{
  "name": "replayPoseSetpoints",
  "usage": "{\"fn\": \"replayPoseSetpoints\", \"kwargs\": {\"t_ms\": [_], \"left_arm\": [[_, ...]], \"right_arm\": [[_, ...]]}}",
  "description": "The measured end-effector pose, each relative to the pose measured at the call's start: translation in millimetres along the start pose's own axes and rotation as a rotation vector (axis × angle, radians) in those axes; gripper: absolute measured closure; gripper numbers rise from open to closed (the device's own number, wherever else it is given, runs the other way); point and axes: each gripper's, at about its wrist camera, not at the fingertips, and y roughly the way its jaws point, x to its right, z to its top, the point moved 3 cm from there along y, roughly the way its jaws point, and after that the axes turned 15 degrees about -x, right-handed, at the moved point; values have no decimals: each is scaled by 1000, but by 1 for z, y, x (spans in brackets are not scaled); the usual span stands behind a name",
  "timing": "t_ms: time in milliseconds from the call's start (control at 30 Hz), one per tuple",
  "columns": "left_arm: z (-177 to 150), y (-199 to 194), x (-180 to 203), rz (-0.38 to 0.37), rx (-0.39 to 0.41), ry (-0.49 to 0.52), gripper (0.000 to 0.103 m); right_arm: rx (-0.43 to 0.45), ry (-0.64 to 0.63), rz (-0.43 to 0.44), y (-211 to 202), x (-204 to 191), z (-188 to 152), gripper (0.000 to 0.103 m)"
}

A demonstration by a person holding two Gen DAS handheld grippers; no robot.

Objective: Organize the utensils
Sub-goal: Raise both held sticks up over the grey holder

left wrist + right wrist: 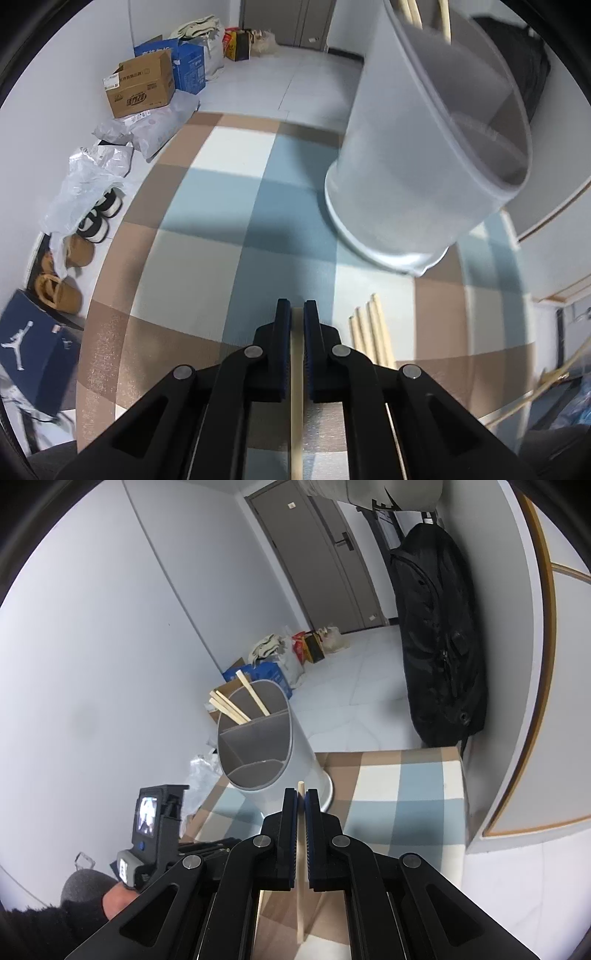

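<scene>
Left wrist view only: four loose chopsticks (371, 332) lying side by side on the checked cloth surface (221, 221), just right of the left tool (296, 314); cardboard box (142, 88), blue boxes, plastic bags and slippers (61, 284) along the wall on the floor

Right wrist view only: top opening of the holder (266, 738), black bag (439, 646) hanging at the wall, grey door (317, 557), and a hand (118, 901) on the left tool's handle with a small lit screen (147, 812)

Left tool: pads pressed together on a single pale chopstick (296, 387), running straight back between them, its far end level with the fingertips

Right tool (301, 801): pads pinching a second chopstick (301, 849), its tip projecting slightly past the fingertips, toward the base of the holder

Holder: white, rounded, tapered container with a grey rim, standing on the surface near its far left corner, ahead of both tools; divided inside by grey partitions into compartments. Rear compartment: several chopsticks (236, 701), leaning, upper ends protruding above the rim. Front compartments: nothing visible in the parts shown

Chopsticks: plain light wood, slender, squared at the thick end
</scene>
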Motion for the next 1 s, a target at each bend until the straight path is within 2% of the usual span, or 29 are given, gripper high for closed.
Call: {"fn": "replayPoseSetpoints", "kwargs": {"t_ms": [300, 600, 767, 1000], "left_arm": [[5, -50, 4, -100, 201, -5, 100], [11, -118, 11, -218, 435, 26, 101], [25, -151, 19, -255, 525, 50, 101], [44, -175, 26, -287, 601, 69, 101]], "right_arm": [[37, -23, 1, -3, -9, 4, 100], [101, -60, 26, -16, -27, 13, 100], [140, -103, 43, -28, -50, 21, 100], [169, -139, 75, -37, -74, 44, 100]]}}
